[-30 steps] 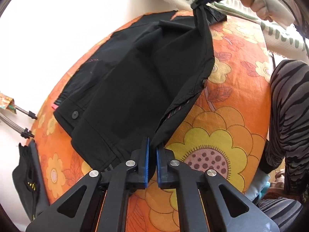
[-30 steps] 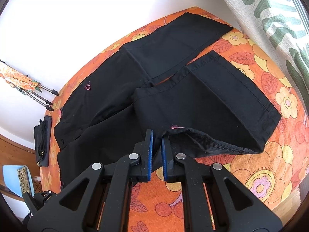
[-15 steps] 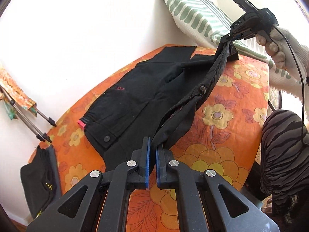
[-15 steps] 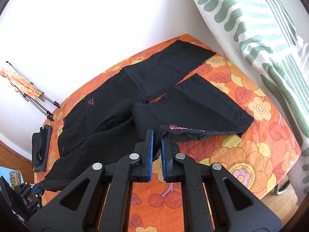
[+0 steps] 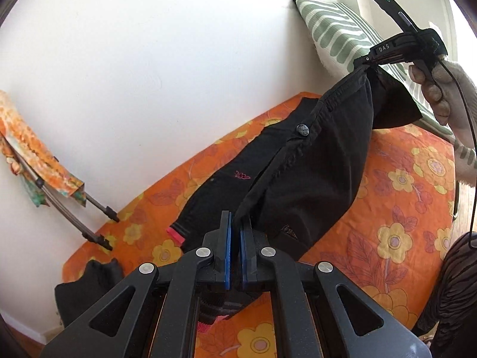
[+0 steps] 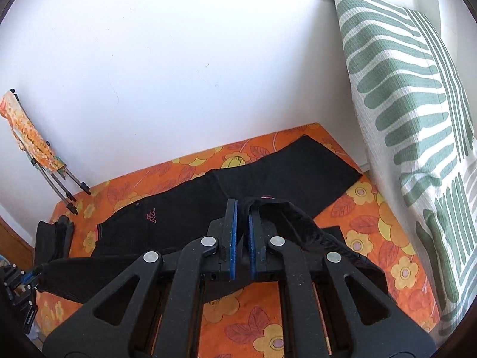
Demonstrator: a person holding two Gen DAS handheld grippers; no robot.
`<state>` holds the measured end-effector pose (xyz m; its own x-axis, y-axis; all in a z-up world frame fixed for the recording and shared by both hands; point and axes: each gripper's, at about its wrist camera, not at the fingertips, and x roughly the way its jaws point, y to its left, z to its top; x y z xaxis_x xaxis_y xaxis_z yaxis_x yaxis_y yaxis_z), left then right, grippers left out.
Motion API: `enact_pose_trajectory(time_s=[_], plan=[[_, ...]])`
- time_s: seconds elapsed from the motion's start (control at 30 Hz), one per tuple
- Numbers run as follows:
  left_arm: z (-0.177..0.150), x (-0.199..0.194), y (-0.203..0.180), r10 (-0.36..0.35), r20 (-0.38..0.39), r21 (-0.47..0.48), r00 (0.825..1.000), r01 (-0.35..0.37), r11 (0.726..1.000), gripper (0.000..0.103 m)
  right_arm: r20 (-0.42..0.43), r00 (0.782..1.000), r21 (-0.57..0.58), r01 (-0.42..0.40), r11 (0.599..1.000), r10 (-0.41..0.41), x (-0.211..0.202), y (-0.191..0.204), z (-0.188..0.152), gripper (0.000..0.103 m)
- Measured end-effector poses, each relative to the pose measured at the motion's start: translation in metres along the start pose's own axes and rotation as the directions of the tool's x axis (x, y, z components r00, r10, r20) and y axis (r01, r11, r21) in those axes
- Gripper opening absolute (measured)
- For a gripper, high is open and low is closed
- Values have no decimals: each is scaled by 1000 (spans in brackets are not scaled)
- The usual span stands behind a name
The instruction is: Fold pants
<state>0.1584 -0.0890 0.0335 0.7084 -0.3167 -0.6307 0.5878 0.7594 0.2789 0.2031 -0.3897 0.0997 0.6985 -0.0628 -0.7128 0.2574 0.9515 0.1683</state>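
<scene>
An orange flowered bedspread (image 5: 396,208) fills the lower half of both views, running from about 8 o'clock to 4 o'clock under a white wall (image 5: 149,59). A green-and-white striped pillow (image 6: 417,119) stands upright against the wall at 3 o'clock in the right wrist view.

The black pants (image 5: 313,185) lie partly on the bedspread and partly in the air. One leg lies flat toward 12 o'clock, a small pink logo (image 6: 151,215) showing at 9 o'clock of the right claw. The other part hangs as a sagging band between the two claws.

The left gripper (image 5: 235,238) has its blue pads drawn narrow on an edge of the black cloth, which rises from it toward 1 o'clock. There the right gripper (image 5: 362,61) pinches the other end of the band, a hand (image 5: 438,89) gripping its handle. In its own view the right gripper (image 6: 242,226) is likewise closed narrow on a fold of the pants, cloth draping off toward 4 o'clock and 8 o'clock.

A folded drying rack (image 5: 59,191) draped with orange cloth leans at 9 o'clock. A dark bundle (image 5: 86,286) at 7 o'clock is too shadowed to identify. The bedspread beneath each claw is hidden by the claw's own frame, and the person's striped clothing (image 5: 456,283) is cut off at 4 o'clock.
</scene>
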Motion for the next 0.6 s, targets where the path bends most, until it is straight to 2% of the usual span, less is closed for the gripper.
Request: enact_pose_trajectory(time_s=[0.3,0.6], plan=[[21,86,57,43,-49,-53,998,-46,998,4,-18,997,-103,67,992,-69,99,41,53,6],[11,174,79,35,-150,-73,988,-46,996,3,-96,985,-210,121,970,-144,212,59,60,6]])
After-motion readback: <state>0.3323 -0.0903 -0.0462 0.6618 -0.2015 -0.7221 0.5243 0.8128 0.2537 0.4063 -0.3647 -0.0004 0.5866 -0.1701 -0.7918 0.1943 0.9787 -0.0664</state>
